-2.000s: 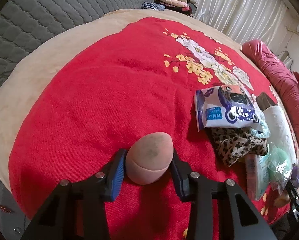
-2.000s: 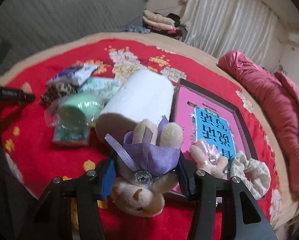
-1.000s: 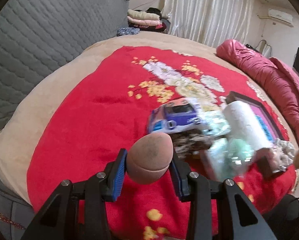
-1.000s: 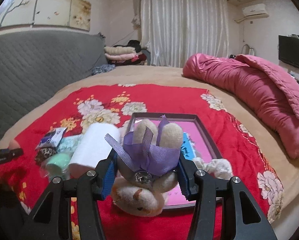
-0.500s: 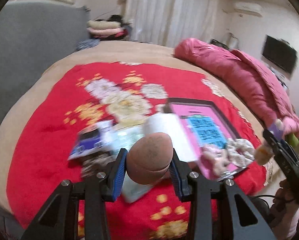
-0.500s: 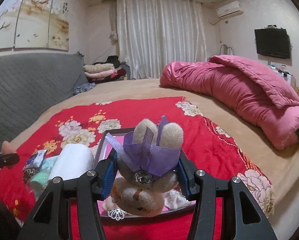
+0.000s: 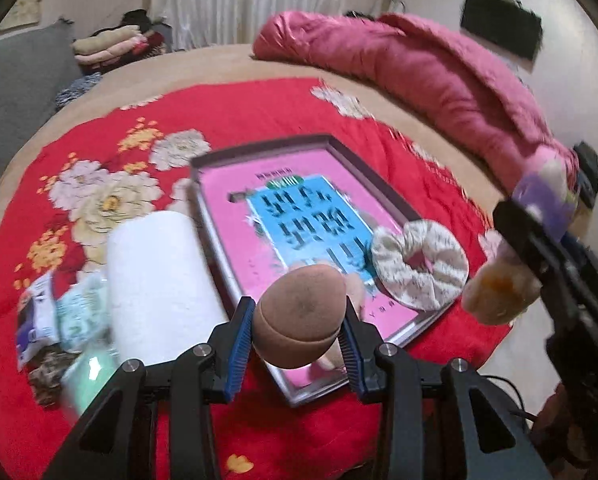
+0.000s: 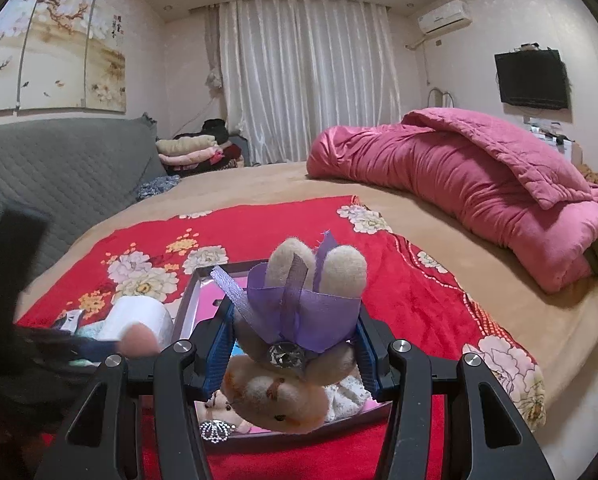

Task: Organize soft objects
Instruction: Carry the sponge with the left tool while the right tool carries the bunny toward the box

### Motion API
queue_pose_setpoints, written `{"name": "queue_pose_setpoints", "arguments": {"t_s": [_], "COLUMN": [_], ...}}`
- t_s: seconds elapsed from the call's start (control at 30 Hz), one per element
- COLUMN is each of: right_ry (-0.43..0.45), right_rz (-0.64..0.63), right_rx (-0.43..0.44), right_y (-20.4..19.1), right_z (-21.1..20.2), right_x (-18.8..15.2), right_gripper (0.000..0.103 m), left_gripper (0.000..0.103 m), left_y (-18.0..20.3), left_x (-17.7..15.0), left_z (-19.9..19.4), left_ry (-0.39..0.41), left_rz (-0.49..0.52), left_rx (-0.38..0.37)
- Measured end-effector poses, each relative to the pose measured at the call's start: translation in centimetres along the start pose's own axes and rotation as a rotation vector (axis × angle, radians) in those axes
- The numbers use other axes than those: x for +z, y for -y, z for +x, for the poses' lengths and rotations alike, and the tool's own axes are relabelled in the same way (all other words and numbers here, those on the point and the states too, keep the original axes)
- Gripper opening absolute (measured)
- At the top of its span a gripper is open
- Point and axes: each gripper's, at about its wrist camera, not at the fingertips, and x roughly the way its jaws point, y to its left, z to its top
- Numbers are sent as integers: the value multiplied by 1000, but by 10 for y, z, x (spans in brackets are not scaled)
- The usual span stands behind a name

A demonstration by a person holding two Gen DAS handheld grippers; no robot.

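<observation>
My left gripper (image 7: pixel 297 334) is shut on a brown egg-shaped makeup sponge (image 7: pixel 301 314), held above the near corner of a grey tray (image 7: pixel 383 186) with a pink and blue printed bottom. A white scrunchie (image 7: pixel 419 266) lies in that tray. My right gripper (image 8: pixel 293 354) is shut on a small beige plush rabbit with a purple ribbon (image 8: pixel 299 320), held upside down above the same tray (image 8: pixel 191 300). The rabbit also shows at the right of the left wrist view (image 7: pixel 499 294).
A white paper roll (image 7: pixel 157 280), several small packets (image 7: pixel 75 312) and a leopard-print cloth (image 7: pixel 45 376) lie left of the tray on the red flowered blanket (image 7: pixel 239 112). A pink quilt (image 8: pixel 479 184) lies at the far right. Folded clothes (image 8: pixel 195 150) sit at the back.
My left gripper has carried the sponge rightward from the blanket's left side to over the tray. My right gripper has lifted the rabbit off the blanket and tilted up.
</observation>
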Motion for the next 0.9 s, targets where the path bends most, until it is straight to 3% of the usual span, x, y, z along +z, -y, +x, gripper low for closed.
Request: {"name": "queue_pose_setpoints", "arguments": {"t_s": [0.2,0.5,0.9], "right_ry": [-8,-51,-163], "right_rz": [4,-18,-47], "right_rx": [-4,2,30], "right_y": [4,-1,-3], "right_z": [4,17,57], "right_x": [-1,-1,-6], "right_gripper": [55,55,55], "left_gripper": [41,41,41], "left_y": [15,-1,10], "left_x": [-11,-1,0], "left_z": [31,54,64], "left_ry": [-63,-79,-72], "left_rz": [41,-3,59], "left_rx": [7,22,39]}}
